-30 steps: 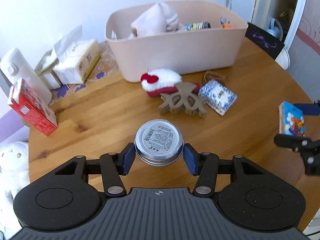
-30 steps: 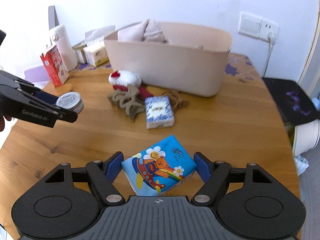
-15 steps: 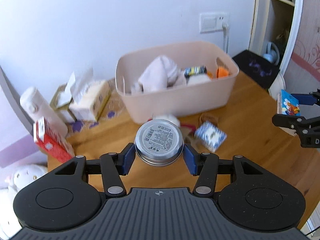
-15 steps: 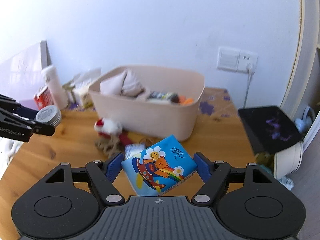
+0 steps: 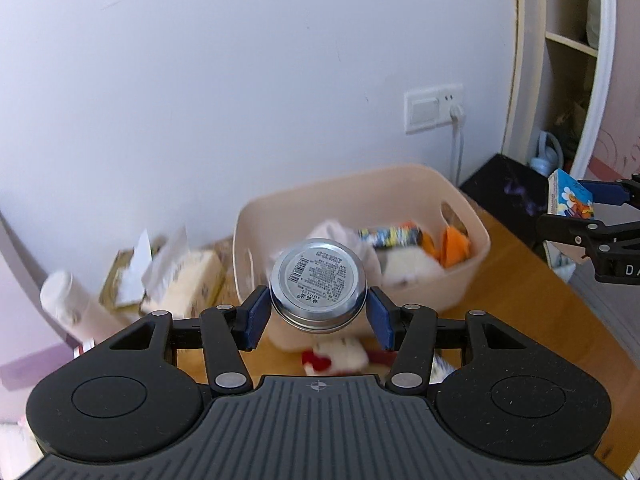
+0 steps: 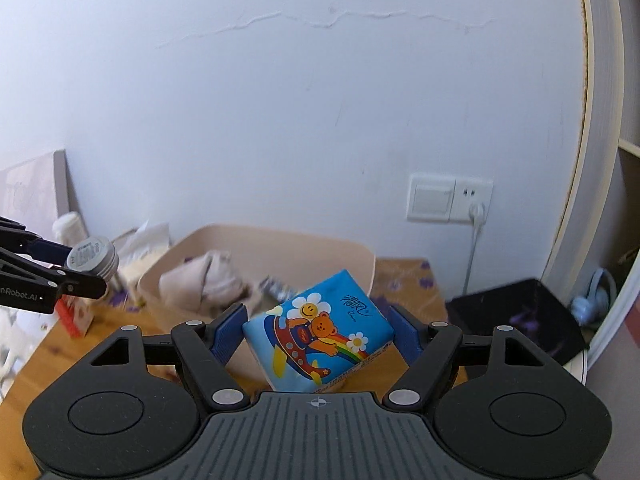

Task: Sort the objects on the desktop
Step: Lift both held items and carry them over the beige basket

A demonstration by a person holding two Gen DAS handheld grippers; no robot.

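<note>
L hand-held gripper (image 5: 318, 322) clamps tin (image 5: 318, 294), R (image 6: 316, 332) w/ tissue pack (image 6: 318, 338), bin (image 5: 472, 256) contents blurry

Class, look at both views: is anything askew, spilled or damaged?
The tissue pack sits rotated between the right gripper's fingers. A crack runs across the wall. Nothing has spilled.

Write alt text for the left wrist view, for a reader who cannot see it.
The left gripper holds a round metal tin in the air in front of a beige bin full of small items on a wooden table. At the right edge, the right gripper holds a blue tissue pack.
</note>
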